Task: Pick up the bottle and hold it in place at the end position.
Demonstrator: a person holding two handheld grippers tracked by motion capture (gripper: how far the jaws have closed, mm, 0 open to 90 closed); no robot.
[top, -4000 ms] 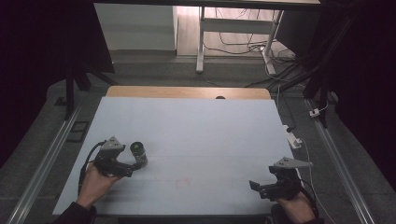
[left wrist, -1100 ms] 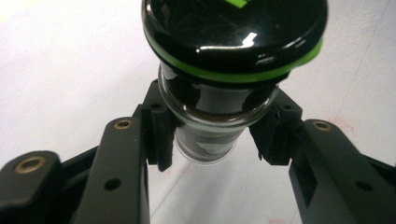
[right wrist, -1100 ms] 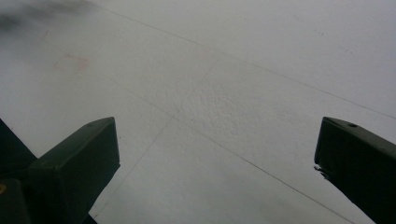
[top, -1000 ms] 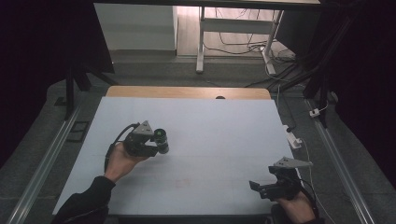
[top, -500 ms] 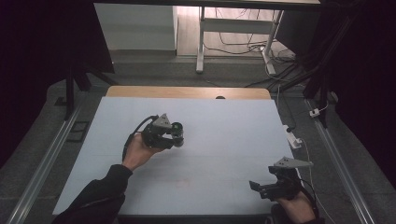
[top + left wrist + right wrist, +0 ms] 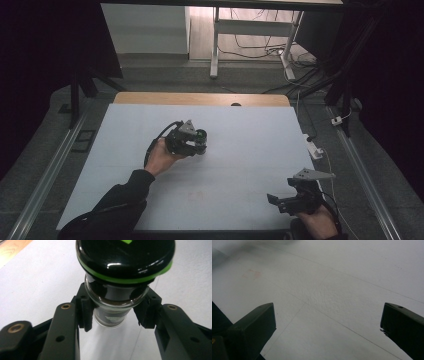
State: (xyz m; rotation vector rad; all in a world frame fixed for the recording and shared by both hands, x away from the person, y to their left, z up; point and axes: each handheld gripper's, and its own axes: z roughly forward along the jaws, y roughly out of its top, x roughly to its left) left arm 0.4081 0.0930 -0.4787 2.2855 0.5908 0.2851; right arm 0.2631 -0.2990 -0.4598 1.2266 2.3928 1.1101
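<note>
R gripper (image 6: 280, 201) sits at the near right corner of the table (image 6: 250, 125), jaws wide apart w/ nothing between them; in the right gripper view just bare white surface past the pads.

L gripper (image 6: 192, 142) is further out, mid-table left of centre, clamped on a small jar (image 6: 117, 305). In the left gripper view the pads (image 6: 86, 312) press the clear glass body from both sides, just under the neck bulge, below the black lid (image 6: 125, 257) w/ green band. The jar is dark inside, so probably full. Can't tell from the high view whether the jar is lifted or touching the table.

Handling, my read: glass, so stiff and breakable, no give under the pads; smooth and round, so slippery and apt to twist or slide in a two-point grip. Small but likely some weight from contents, top-heavy w/ that lid. Grip under the shoulder looks right: the bulge acts as a stop if it slips down. Avoid pinching the lid (could turn). Keep it upright and set down softly.
</note>
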